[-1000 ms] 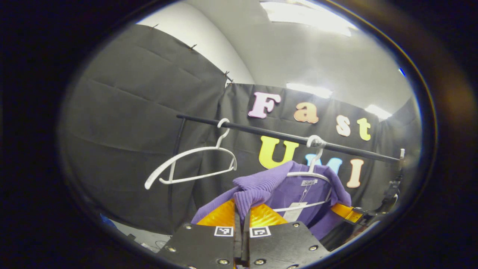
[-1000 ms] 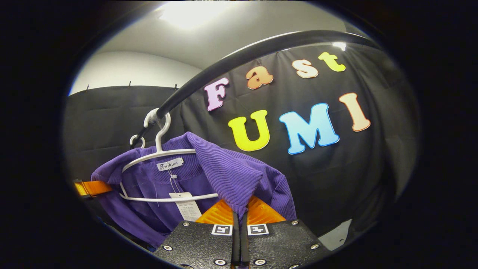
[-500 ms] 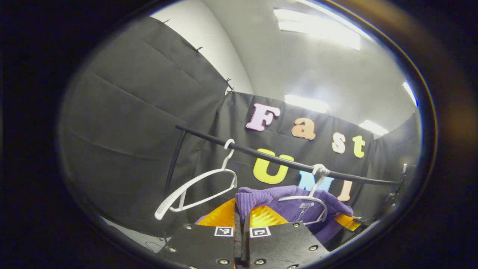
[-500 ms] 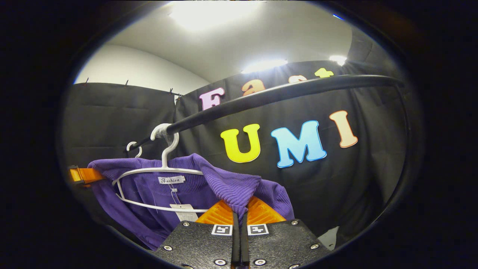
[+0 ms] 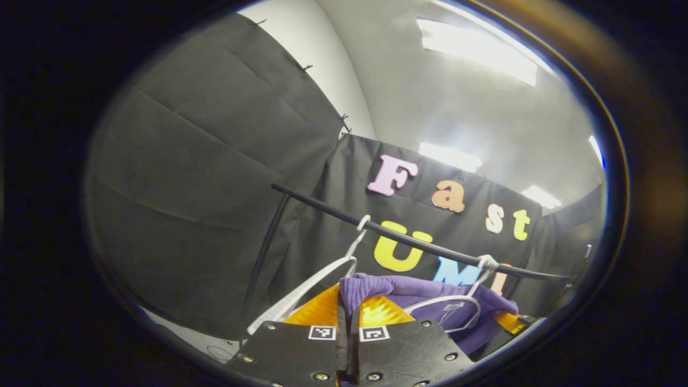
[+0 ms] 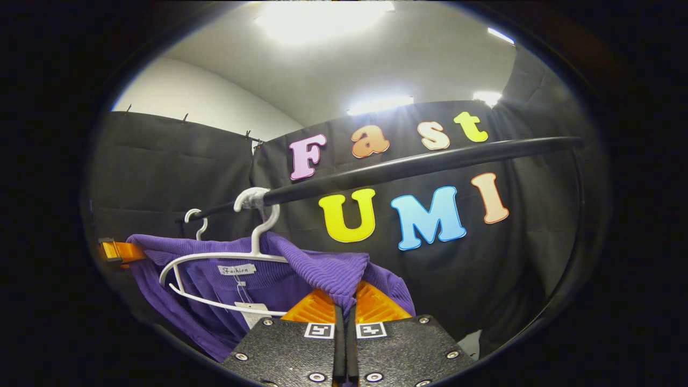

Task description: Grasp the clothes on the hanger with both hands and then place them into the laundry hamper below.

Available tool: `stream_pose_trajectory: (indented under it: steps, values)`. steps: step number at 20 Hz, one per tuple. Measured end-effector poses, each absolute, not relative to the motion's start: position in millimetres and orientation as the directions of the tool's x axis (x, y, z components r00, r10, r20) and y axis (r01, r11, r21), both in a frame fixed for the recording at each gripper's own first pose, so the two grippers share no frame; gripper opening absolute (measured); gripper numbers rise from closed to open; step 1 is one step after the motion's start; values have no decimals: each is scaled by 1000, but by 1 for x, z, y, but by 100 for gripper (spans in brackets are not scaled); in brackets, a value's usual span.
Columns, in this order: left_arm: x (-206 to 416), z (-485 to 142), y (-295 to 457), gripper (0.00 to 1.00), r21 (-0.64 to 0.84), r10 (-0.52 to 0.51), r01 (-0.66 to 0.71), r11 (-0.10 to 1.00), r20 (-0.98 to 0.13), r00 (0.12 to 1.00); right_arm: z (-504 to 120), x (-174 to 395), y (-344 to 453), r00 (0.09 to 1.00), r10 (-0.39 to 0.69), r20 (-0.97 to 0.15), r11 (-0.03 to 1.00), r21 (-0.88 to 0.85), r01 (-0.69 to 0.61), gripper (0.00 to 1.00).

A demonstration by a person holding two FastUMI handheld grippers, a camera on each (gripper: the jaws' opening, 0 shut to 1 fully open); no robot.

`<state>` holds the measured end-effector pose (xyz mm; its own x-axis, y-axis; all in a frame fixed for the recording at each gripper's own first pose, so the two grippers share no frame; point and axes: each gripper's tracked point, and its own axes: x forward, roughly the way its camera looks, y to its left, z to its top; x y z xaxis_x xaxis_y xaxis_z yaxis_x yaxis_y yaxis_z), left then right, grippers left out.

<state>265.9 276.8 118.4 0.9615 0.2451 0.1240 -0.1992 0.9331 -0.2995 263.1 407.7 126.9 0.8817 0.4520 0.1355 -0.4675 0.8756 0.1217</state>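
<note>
A purple ribbed sweater point(image 6: 317, 266) hangs by its shoulders around a white hanger point(image 6: 226, 258) hooked on a black rail point(image 6: 408, 164). My right gripper point(image 6: 344, 303) is shut on one shoulder fold of the sweater. In the left gripper view my left gripper point(image 5: 346, 301) is shut on the other shoulder of the sweater point(image 5: 387, 287), with the white hanger point(image 5: 457, 301) just right of it. The left gripper point(image 6: 115, 250) also shows at the sweater's far edge in the right gripper view. The shoulders are lifted and bunched above the hanger's arms.
A second, bare white hanger point(image 5: 317, 285) hangs on the rail point(image 5: 408, 242) left of the sweater, close to my left gripper. The rail's upright post point(image 5: 266, 258) stands at the left end, another post point(image 6: 572, 252) at the right. Paper tags point(image 6: 252, 309) dangle inside the collar.
Both grippers have kept their hold and pulled the sweater's shoulders outward and off the hanger's arms. The rail and hangers have sunk lower in the left gripper view as the cameras tilted upward.
</note>
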Motion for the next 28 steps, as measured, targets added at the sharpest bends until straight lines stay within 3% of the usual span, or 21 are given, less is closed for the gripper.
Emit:
stream_pose_trajectory:
  steps: [2,3,4,5,7,8,11,12,13,16,17,18,20,21,28]
  values:
    - [260,110,290,5,-302,244,-199,932,121,962,130,256,412,890,433,143,885,120,-449,1]
    - [258,106,292,1,-300,234,-190,935,118,965,132,255,411,895,422,147,890,121,-439,1]
    - [258,101,295,5,-292,227,-187,938,112,967,133,255,412,898,413,154,895,118,-431,1]
    - [258,95,297,1,-285,223,-185,941,105,969,135,257,412,900,405,159,899,107,-424,1]
    - [254,85,294,1,-284,203,-170,944,91,975,138,258,413,906,392,157,909,82,-408,1]
    - [252,79,294,5,-288,192,-161,944,84,978,139,253,414,909,387,157,913,75,-402,1]
    - [247,60,293,1,-240,191,-169,956,70,979,139,248,410,913,377,157,918,66,-391,0]
    - [246,53,291,5,-217,189,-172,961,59,980,138,247,408,913,376,157,919,59,-389,0]
    - [246,47,286,1,-208,182,-168,964,49,982,138,247,406,914,374,158,922,48,-385,0]
    - [245,37,269,5,-219,156,-145,965,33,987,137,243,398,916,370,156,924,38,-380,0]
    - [245,31,265,1,-222,151,-142,965,25,988,137,244,395,916,368,157,925,39,-378,0]
    - [245,26,260,5,-227,148,-140,964,19,989,136,244,391,917,368,156,925,42,-379,0]
    - [242,19,250,5,-241,144,-137,961,12,990,135,247,386,916,371,154,923,43,-381,0]
    - [241,15,244,1,-249,138,-132,959,10,990,133,249,383,916,372,152,924,37,-381,0]
    - [246,-3,199,1,-243,118,-116,963,-5,993,134,269,353,914,374,156,924,25,-382,0]
